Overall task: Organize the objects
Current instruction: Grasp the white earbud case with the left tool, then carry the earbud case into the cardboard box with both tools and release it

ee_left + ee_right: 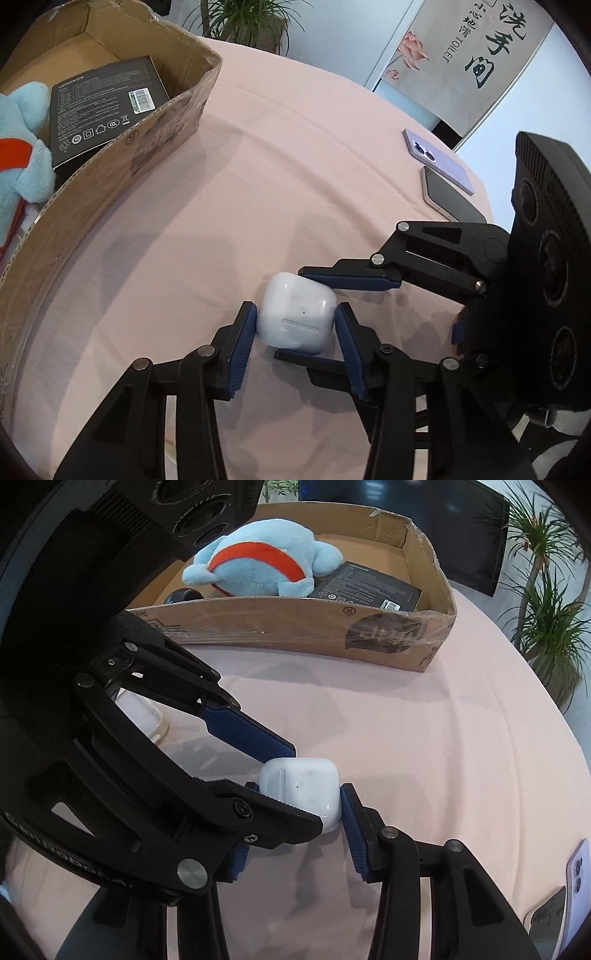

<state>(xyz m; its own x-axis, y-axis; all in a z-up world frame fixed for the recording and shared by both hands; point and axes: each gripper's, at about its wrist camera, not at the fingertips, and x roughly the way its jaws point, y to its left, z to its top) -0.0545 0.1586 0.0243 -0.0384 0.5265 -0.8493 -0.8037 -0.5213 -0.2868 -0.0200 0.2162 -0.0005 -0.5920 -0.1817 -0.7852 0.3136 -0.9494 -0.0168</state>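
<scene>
Both grippers close around the white earbud case

While the white earbud case [297,314] sits on the pink tablecloth [295,166] in the lower middle of the left wrist view, the left gripper [295,325] has its two blue pads pressed against the case's left and right sides, grasping it. From the right edge of that frame the right gripper [325,317] reaches in crosswise: one blue-padded finger lies along the case's upper edge, the other shows just below the case.

Seen from the right wrist, the same case [299,794] lies just below the centre of the frame. The right gripper [295,805] has its right pad against the case's right side; its left pad is mostly hidden behind the left gripper's black finger, so I cannot tell for certain that it clenches the case. The left gripper [288,786] comes in from the left of this frame, one blue pad on the case's upper left edge and a black finger across its lower left corner.

A cardboard box [295,627] stands at the top of the right wrist view, well apart from the case. Inside it lie a blue plush toy [266,565] with an orange band and a black product box [369,587]. Two phones [443,173] lie side by side on the cloth at the right of the left wrist view.
</scene>
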